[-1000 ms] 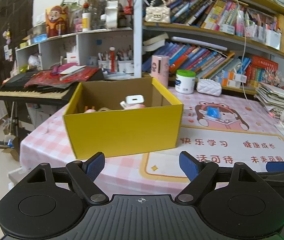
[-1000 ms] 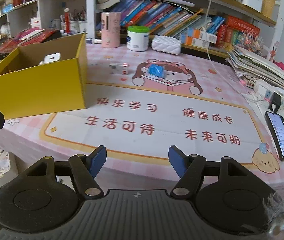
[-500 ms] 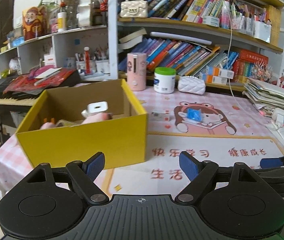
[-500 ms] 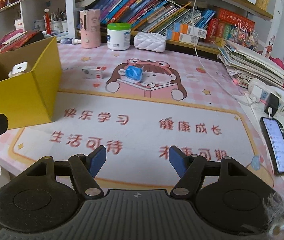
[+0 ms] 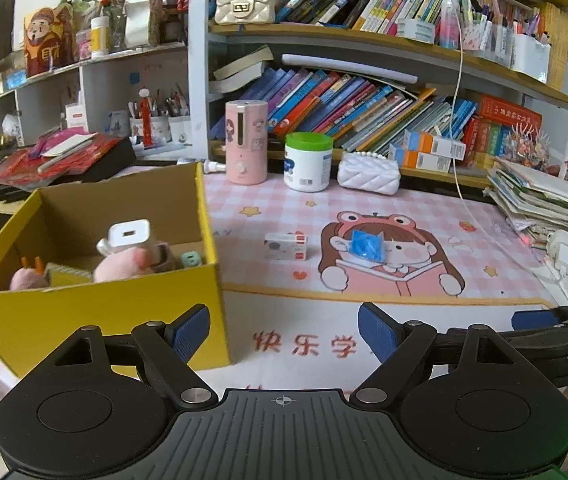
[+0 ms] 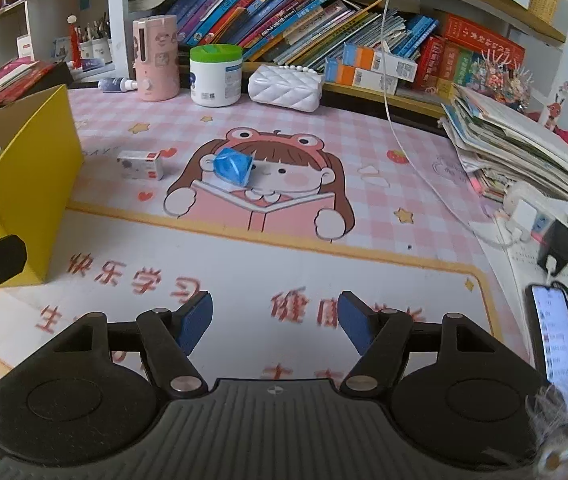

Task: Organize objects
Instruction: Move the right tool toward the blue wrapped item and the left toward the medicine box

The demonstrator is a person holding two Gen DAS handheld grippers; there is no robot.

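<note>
Both tools hung over the near edge of the pink checked desk mat (image 6: 364, 148) printed with a cartoon girl reading a book. The left gripper (image 5: 284, 330) had its blue-padded jaws spread wide with nothing between them, and the right gripper (image 6: 275, 322) likewise stood parted and empty. The open yellow cardboard box (image 5: 95, 316) sat at the left of the mat and already held a white square charger block (image 5: 129, 234), a pink plush toy (image 5: 123, 266) and a few smaller bits. Two loose things were left to gather, by my reading: a small white carton with a red end (image 6: 141, 165), lying just right of the box, and a crumpled blue foil packet (image 6: 232, 165) a little further right of the box, on the printed girl's face. The carton seemed the likelier next pick for the left tool, the packet for the right. The packet looked thin and slack, so pads closing too high would likely skid over it or pinch only a corner, and it could drop on the way to the box. The carton lay close to the box wall, where a wide jaw might knock the cardboard and shove the box. A white cable (image 6: 412, 148) trailed across the mat well right of the box, and a reach that strayed could snag it.
</note>
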